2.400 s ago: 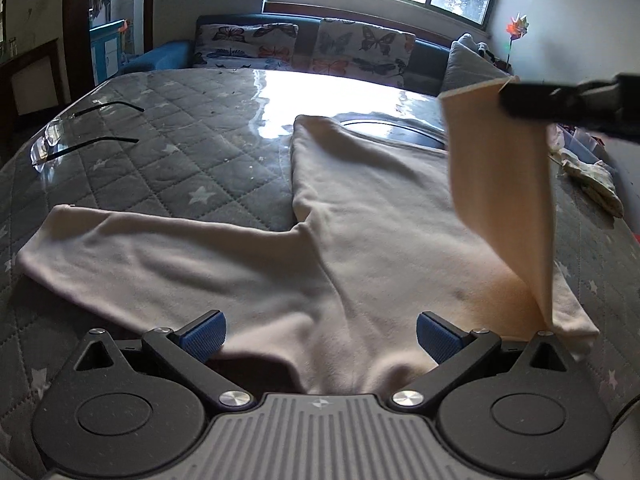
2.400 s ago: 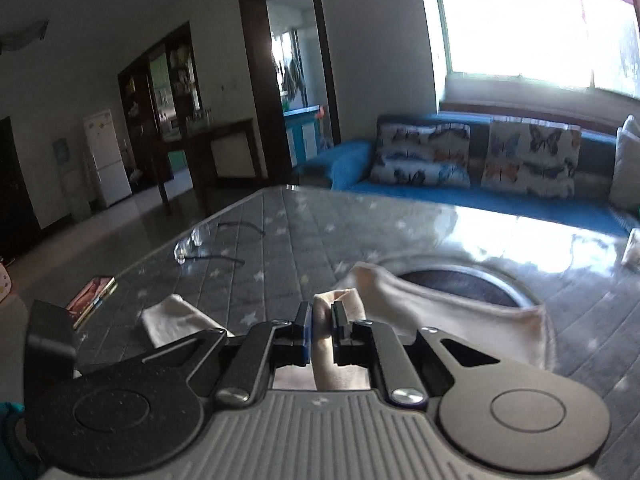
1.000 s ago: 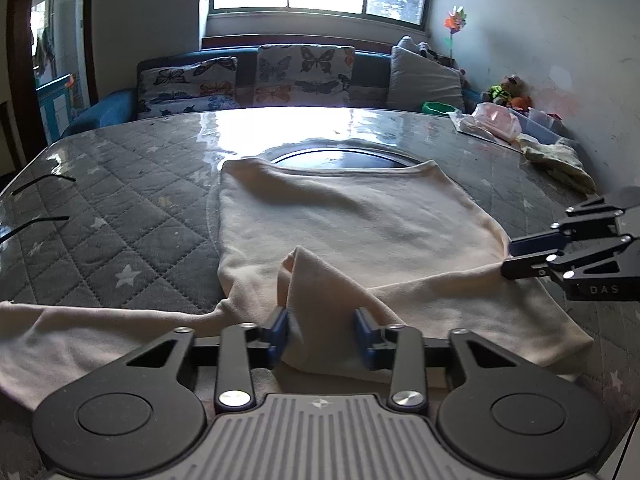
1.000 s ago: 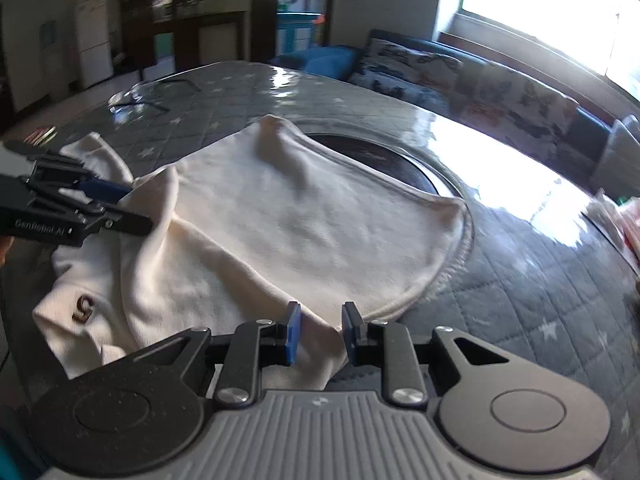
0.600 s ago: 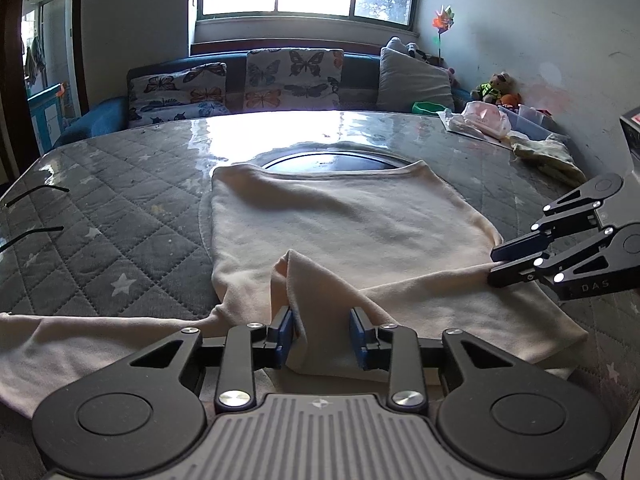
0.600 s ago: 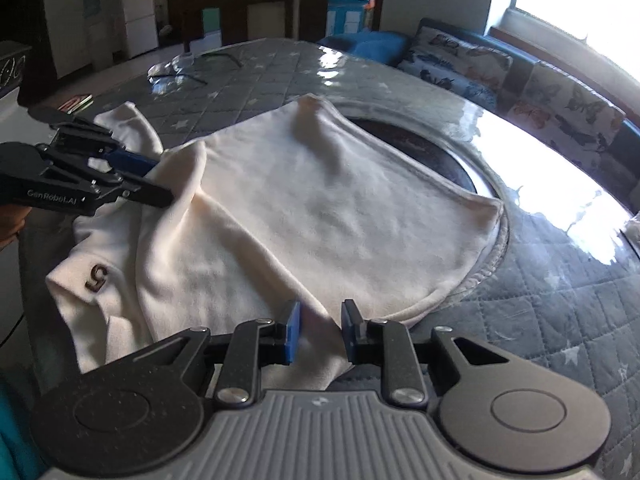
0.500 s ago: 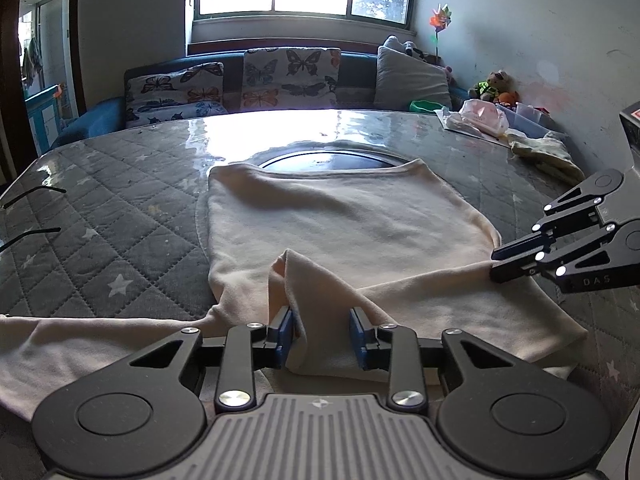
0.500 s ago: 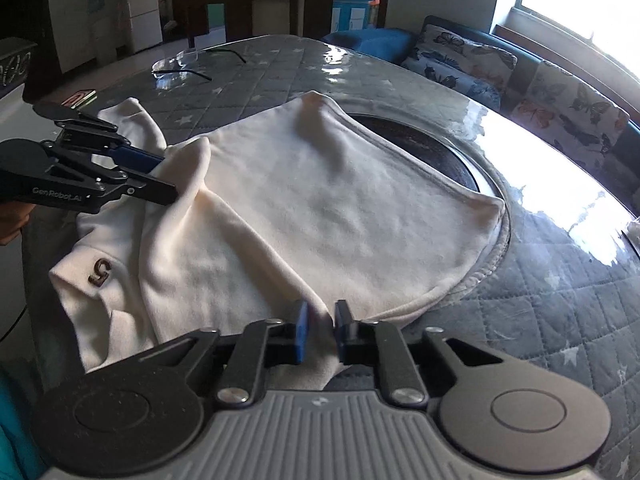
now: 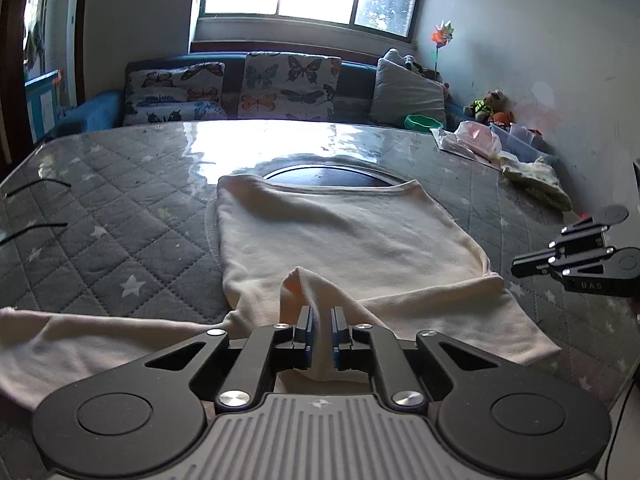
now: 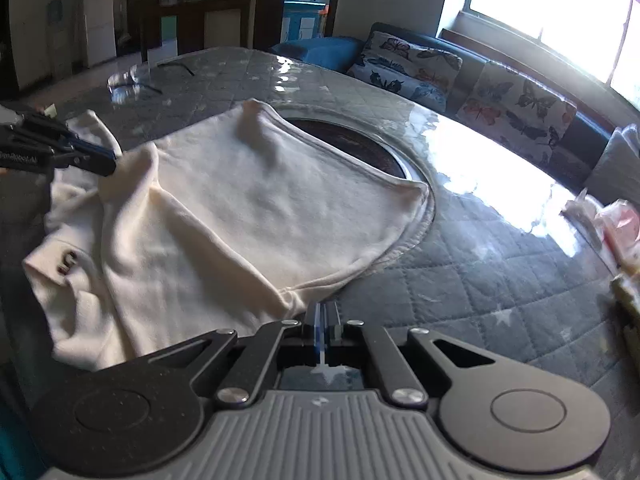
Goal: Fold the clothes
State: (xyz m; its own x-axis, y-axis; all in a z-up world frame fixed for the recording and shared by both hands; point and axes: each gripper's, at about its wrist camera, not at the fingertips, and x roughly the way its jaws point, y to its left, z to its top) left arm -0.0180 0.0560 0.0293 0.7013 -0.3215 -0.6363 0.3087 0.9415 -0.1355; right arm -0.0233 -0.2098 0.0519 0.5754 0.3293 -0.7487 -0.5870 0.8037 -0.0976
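On quilted table [image 9: 120,220] | glasses [image 10: 132,80] far | left gripper [image 9: 320,330] clamps sweatshirt [image 9: 340,236] | right gripper [image 10: 322,320] closed, empty

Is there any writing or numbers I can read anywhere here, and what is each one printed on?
"DAS": on the side of the right hand-held gripper, seen from the left wrist view.
"...Robot.AI": white lettering on the left hand-held gripper, its start cut off at the picture's edge.
"5": a small dark figure, lying sideways, near the edge of the cream sweatshirt.
Nothing else is readable.
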